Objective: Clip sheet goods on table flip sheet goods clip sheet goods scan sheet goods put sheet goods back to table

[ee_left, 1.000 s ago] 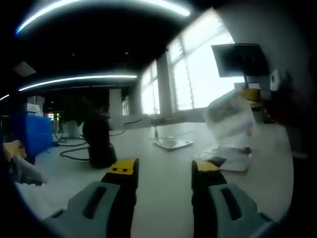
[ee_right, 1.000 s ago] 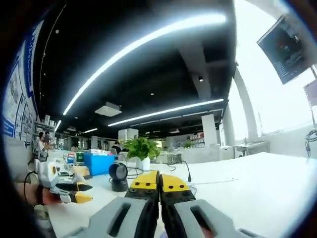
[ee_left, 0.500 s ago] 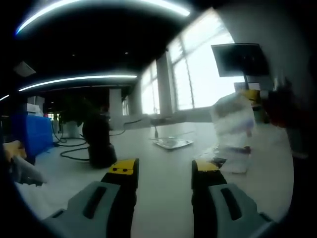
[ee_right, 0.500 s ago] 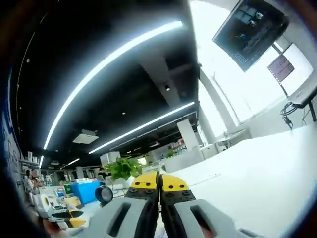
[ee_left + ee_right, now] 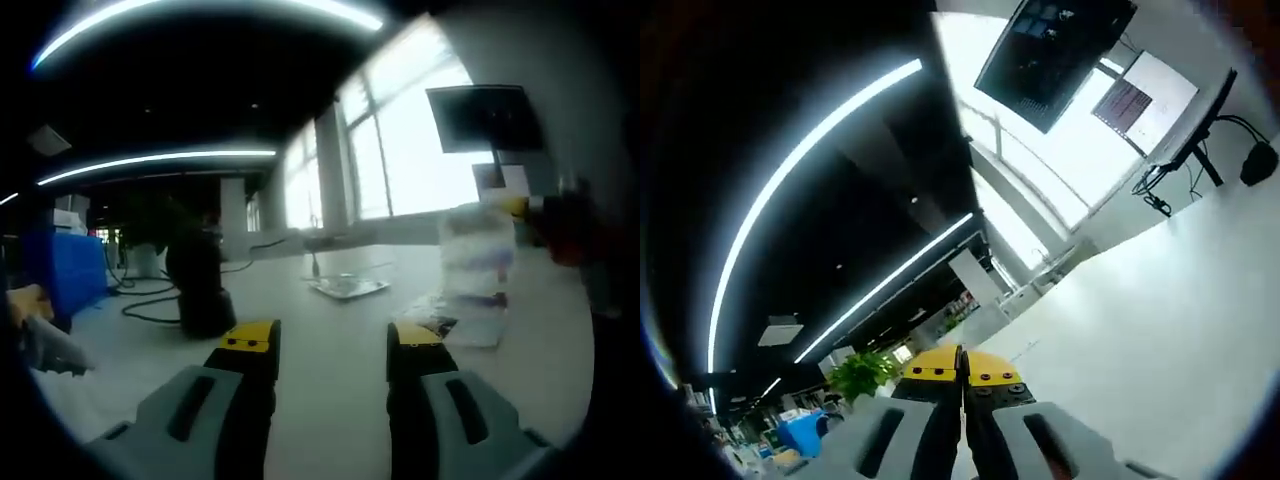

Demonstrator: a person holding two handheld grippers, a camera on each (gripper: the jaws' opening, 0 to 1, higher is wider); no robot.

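In the left gripper view we see our left gripper [image 5: 330, 345] low over the white bench [image 5: 330, 300], its two yellow-tipped jaws spread well apart with bare bench between them; it is released and grasps nothing.

To the right in that view, the sheet goods [image 5: 478, 262] hang in the air above the bench: a clear, crinkled packet with faint printed bands across it. Its long axis runs roughly up and down in the view, with the top edge pinched at the yellow tip of the right gripper [image 5: 520, 206], which comes in from the right edge, and the lower edge pointing down toward the bench. The packet is blurred, so we cannot tell which face is turned to us.

Just below it, a small pile of similar packets [image 5: 455, 322] lies flat on the bench. Farther back, another flat packet [image 5: 347, 288] lies near the middle of the bench. A black scanner on a stand [image 5: 198, 285] sits left of centre, with a dark cable trailing from it. A blue bin [image 5: 68, 268] is at the far left, and a dark monitor [image 5: 482, 118] is mounted up near the windows.

In the right gripper view the right gripper [image 5: 962, 376] is tilted upward toward the ceiling lights and a hanging screen [image 5: 1052, 52]. Its jaws are pressed together, clenched on the packet.
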